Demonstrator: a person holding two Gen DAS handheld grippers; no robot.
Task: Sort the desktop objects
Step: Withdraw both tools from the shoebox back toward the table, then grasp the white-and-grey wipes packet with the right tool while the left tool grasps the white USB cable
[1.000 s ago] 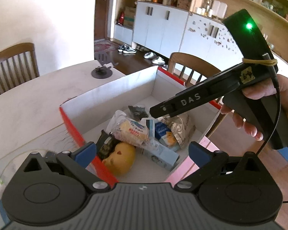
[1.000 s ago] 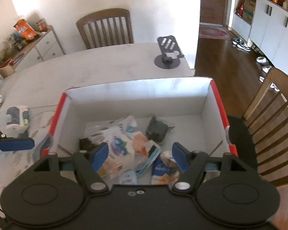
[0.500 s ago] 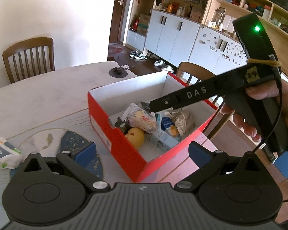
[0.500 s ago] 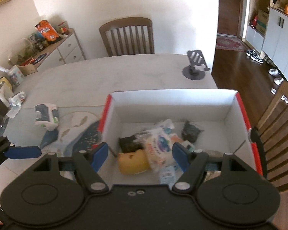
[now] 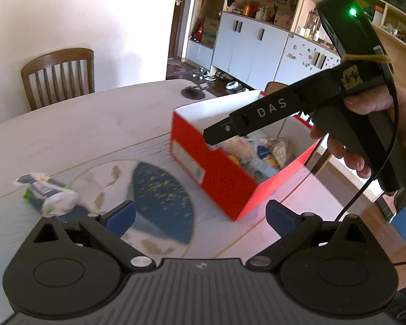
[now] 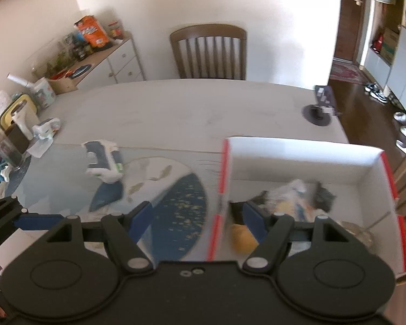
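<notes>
Through the left wrist, your left gripper (image 5: 199, 215) is spread wide over the mat, nothing between its pads; the red box (image 5: 224, 174) sits ahead to its right, the wipes packet (image 5: 47, 196) off left. Through the right wrist, your right gripper (image 6: 199, 222) gapes empty astride the box (image 6: 222, 189) wall, the packet (image 6: 104, 163) ahead-left.

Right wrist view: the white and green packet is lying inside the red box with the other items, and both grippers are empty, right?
Not quite. The white and green packet lies outside the red box, on the table mat to its left, as the right wrist view shows. Both the left gripper and right gripper are indeed empty.
</notes>
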